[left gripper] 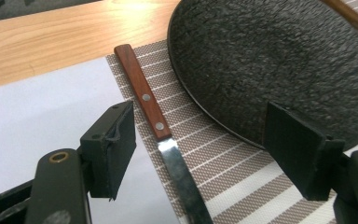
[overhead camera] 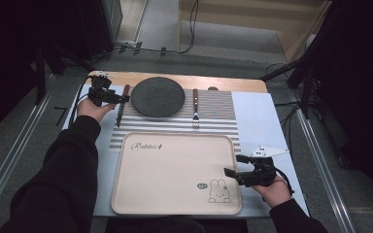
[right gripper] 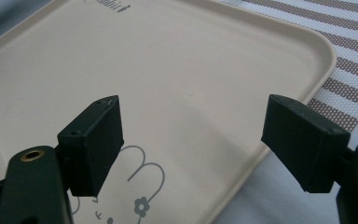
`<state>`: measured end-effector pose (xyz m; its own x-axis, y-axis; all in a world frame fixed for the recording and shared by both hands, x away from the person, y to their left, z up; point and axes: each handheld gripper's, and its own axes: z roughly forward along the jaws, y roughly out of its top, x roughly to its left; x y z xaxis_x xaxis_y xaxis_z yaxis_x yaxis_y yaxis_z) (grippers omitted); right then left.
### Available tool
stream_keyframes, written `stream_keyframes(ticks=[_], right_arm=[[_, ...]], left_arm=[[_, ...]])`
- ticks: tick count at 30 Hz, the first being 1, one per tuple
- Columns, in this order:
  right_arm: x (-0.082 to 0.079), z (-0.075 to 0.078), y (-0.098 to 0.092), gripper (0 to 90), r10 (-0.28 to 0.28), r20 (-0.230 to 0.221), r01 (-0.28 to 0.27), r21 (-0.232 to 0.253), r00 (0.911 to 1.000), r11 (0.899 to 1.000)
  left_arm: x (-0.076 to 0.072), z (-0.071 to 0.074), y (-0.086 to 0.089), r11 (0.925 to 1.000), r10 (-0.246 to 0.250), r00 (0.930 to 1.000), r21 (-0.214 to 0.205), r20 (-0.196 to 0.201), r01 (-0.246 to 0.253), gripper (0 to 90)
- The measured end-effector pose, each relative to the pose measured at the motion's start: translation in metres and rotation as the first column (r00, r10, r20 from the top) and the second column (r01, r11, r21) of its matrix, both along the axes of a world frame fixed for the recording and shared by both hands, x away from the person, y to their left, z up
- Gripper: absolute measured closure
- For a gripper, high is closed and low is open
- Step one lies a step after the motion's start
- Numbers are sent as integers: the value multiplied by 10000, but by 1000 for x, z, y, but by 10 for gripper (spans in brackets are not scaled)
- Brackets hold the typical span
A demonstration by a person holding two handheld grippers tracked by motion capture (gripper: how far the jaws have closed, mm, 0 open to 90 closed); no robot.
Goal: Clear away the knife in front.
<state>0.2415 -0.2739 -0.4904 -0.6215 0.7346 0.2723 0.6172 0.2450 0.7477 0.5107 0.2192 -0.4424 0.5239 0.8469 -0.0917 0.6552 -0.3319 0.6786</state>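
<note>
Knife [left gripper: 156, 122] lies lengthwise, handle far, blade prob. toward person; left gripper [left gripper: 200, 149] wide, right gripper [right gripper: 191, 140] wide, empty.

Around the knife [left gripper: 150, 101] room is tight on one side: the dark plate [left gripper: 279, 65] lies just beside its handle, while bare white sheet [left gripper: 46, 121] lies open on the other. The tray [overhead camera: 126, 194] holds nothing. The fork [overhead camera: 195, 108] lies beyond the plate.
</note>
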Motion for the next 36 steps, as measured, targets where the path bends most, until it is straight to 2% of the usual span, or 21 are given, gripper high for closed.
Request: stream_keyframes(ticks=[4, 9, 11, 15, 24, 27, 32, 36], right_arm=[[0, 0, -1, 183, -68, -26, 68, 20, 10000, 10000], [0, -1, -1, 183, -52, -37, 52, 10, 10000, 10000], [1, -1, -1, 183, -68, -40, 68, -6, 10000, 10000], [0, -1, -1, 183, -102, -52, 102, -27, 9999, 9999], [0, -1, -1, 183, -100, -38, 100, -37, 9999, 9999], [0, -1, -2, 183, -85, -31, 84, -44, 10000, 10000], [0, -1, -2, 183, -104, -49, 104, -23, 9999, 9999], [0, -1, -1, 183, -100, -58, 100, -43, 9999, 9999]], left_arm=[[8, -2, 0, 9996, -40, 10000, 295, -77, 42, 261], [17, -1, 2, 9991, -64, 9998, 409, -207, 72, 266], [19, -2, 2, 9993, -21, 9998, 378, -202, 28, 273], [23, -7, 5, 9997, 221, 9992, -112, -322, -224, 296], [26, -16, 4, 9988, 482, 9979, 7, -430, -482, 299], [27, -19, 5, 9978, 639, 9968, -140, -489, -646, 300], [27, -26, 6, 9962, 857, 9943, -102, -633, -865, 314], [26, -32, 4, 9956, 934, 9938, 90, -611, -930, 374]])
